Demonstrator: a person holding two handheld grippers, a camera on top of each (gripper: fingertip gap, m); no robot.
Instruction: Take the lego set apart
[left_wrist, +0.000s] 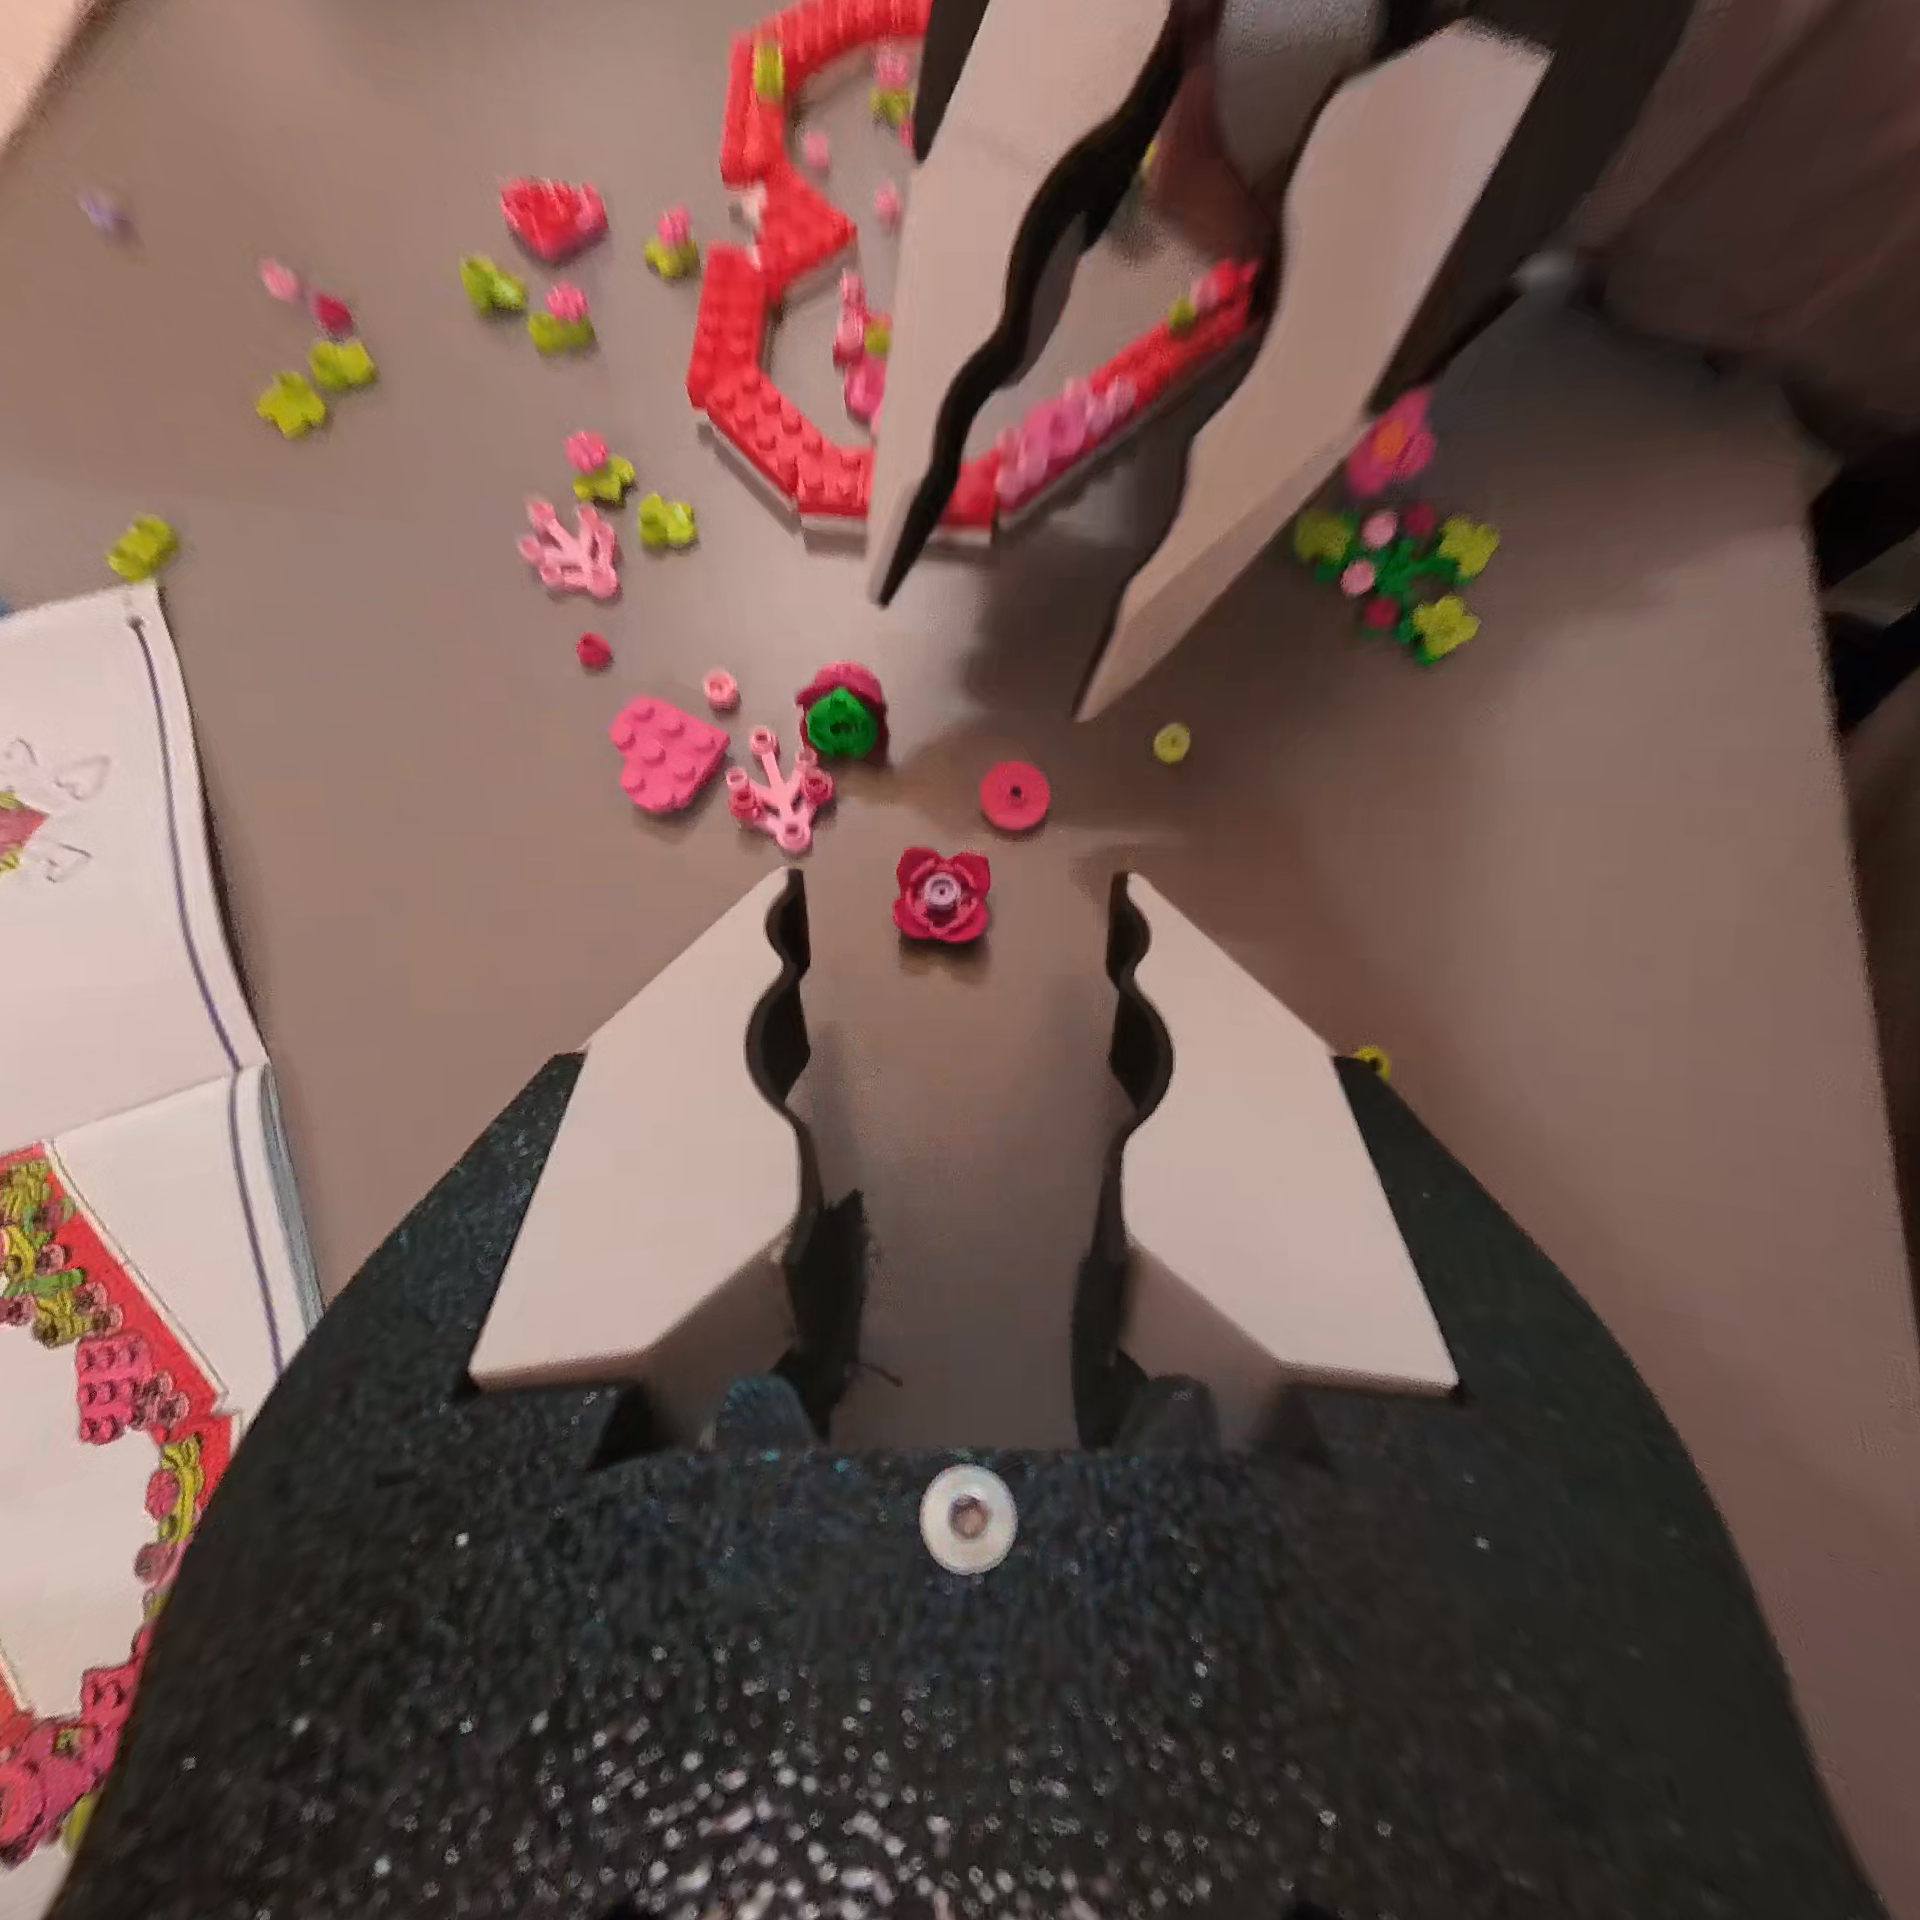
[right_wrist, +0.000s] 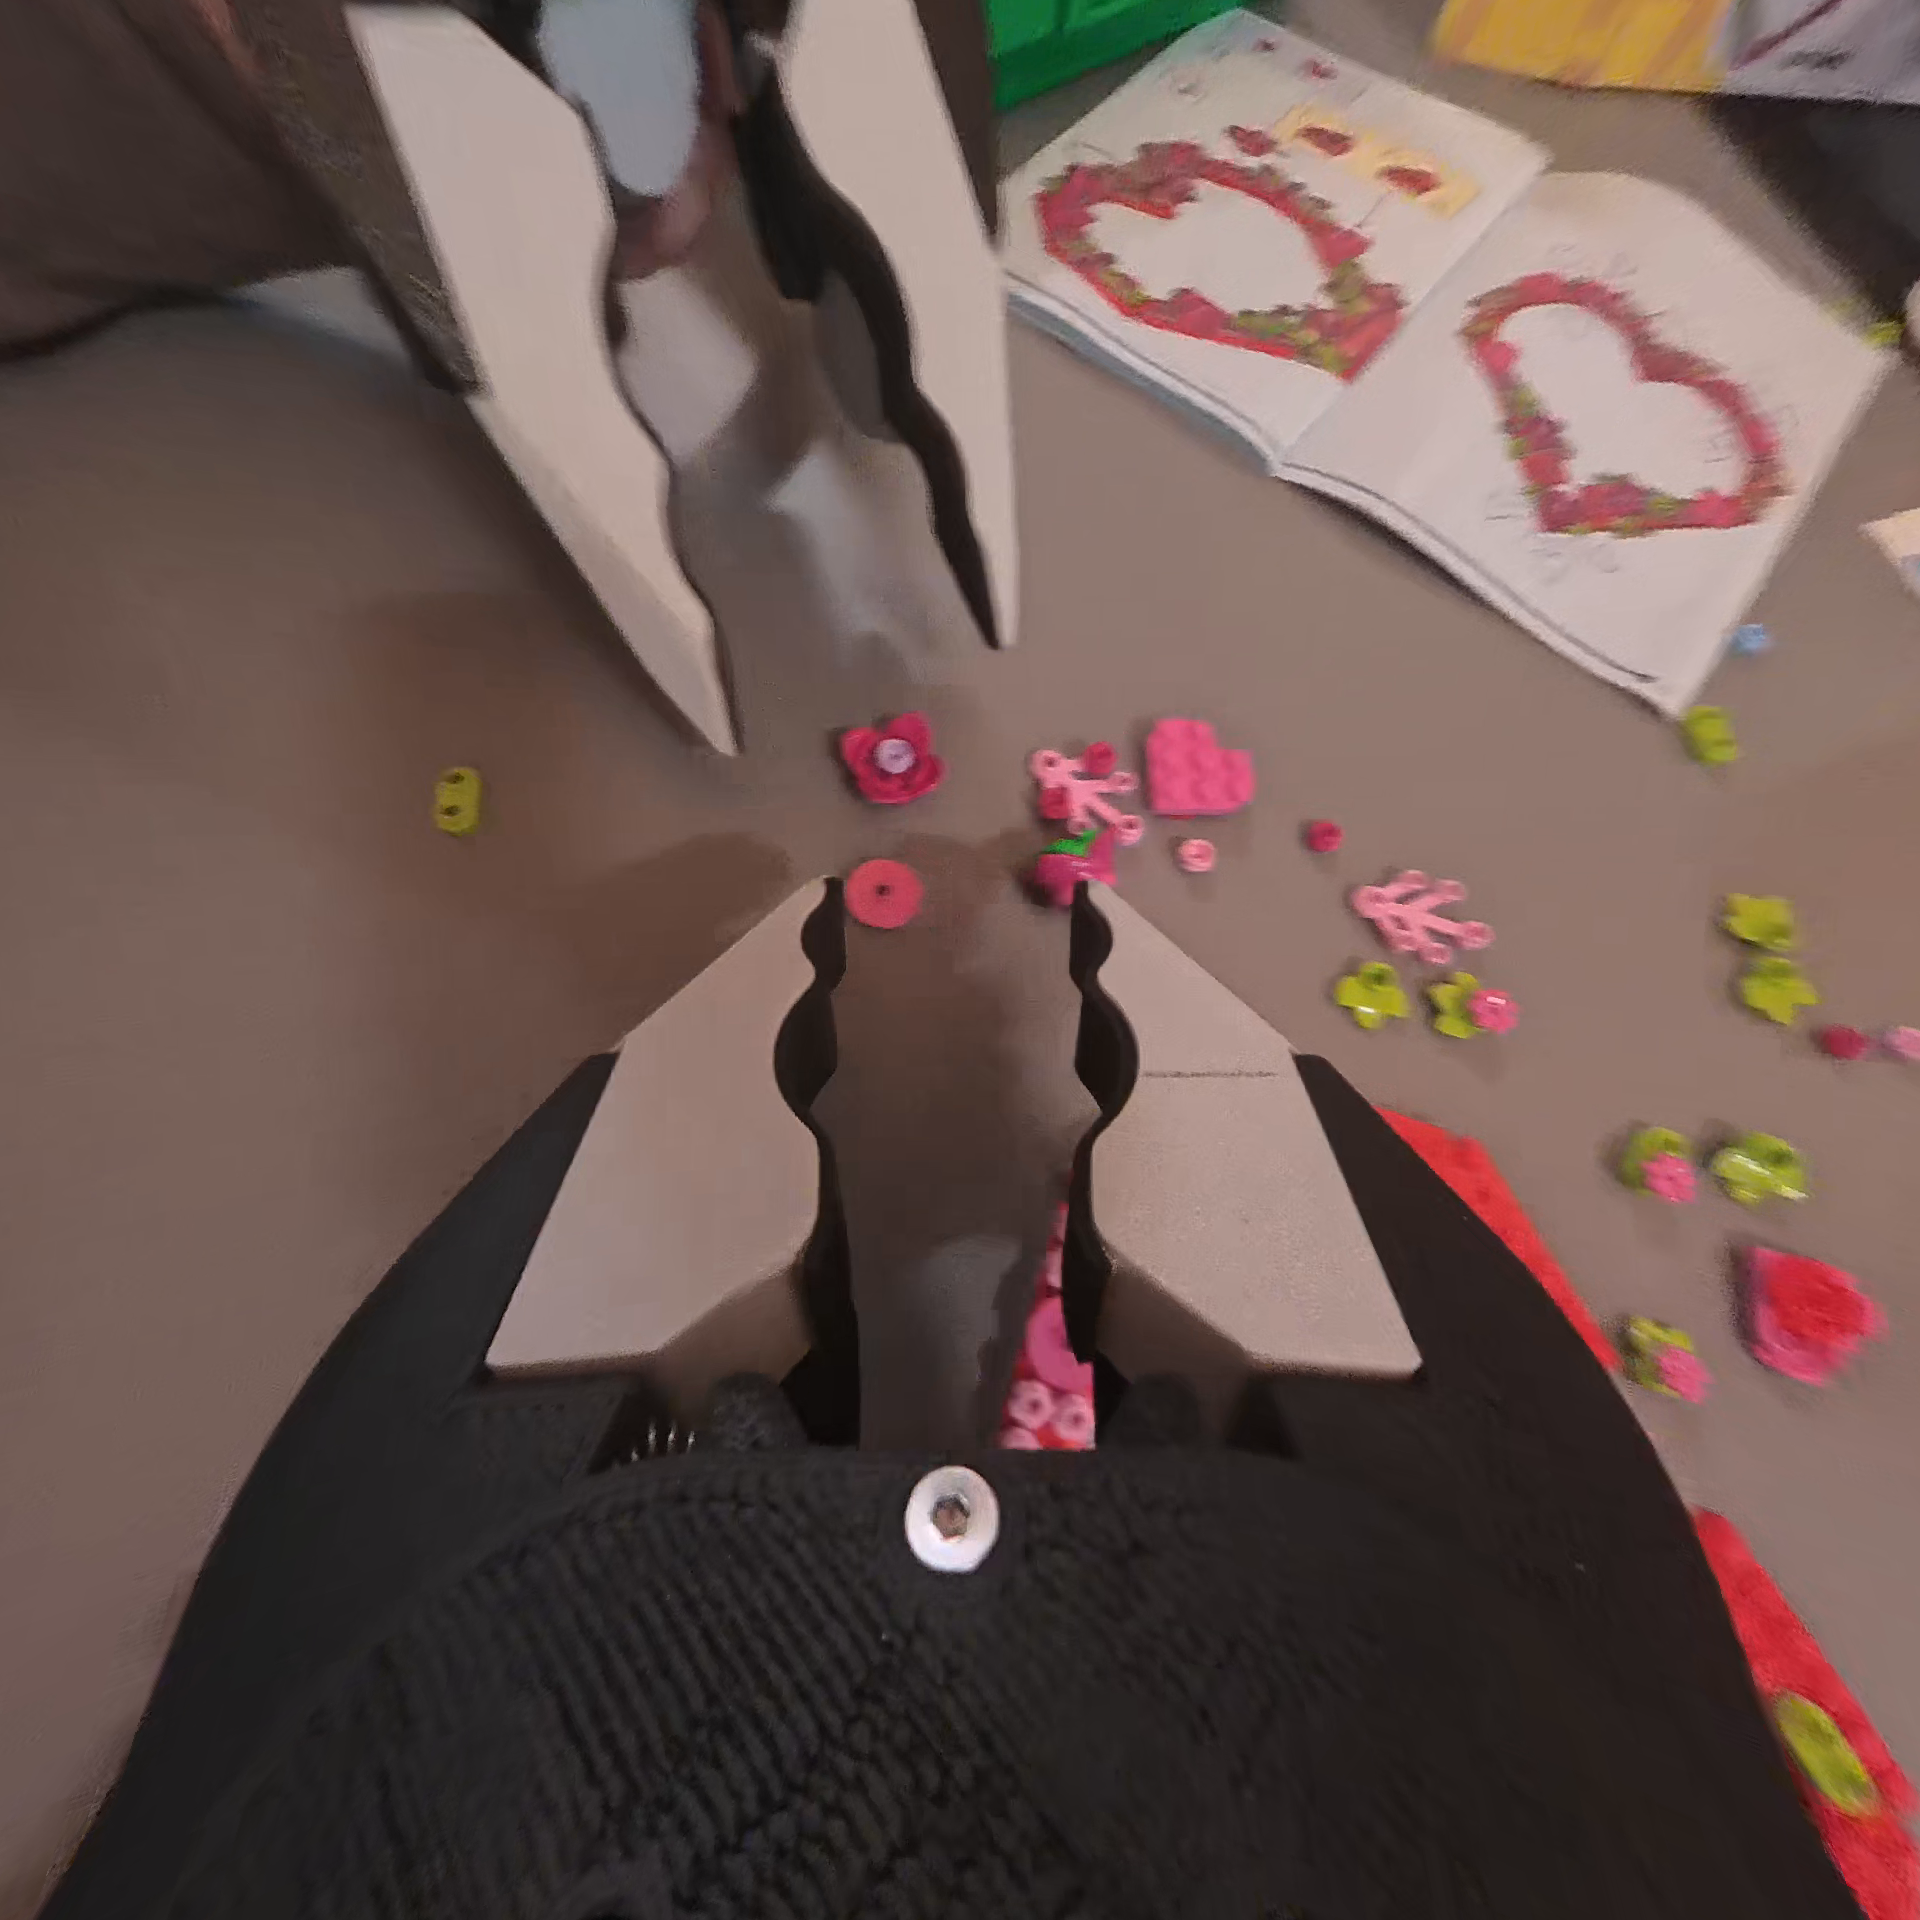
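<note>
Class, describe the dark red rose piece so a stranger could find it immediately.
Start at the left tongs, open over the brown table. Just ahead of the tips lies the dark red rose. Unlike the flat pink disc beyond, it has petals around a pale centre stud.

Black textured bodies, beige wavy-edged fingers (left_wrist: 665, 1143), silver screw (left_wrist: 967, 1520).

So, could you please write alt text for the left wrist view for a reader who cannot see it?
The open left gripper points at a dark red rose piece lying on a brown table. The right gripper, also open, reaches in from above, in front of a red heart-shaped frame. Loose pink and lime pieces surround them, with an open instruction booklet at left.
</note>
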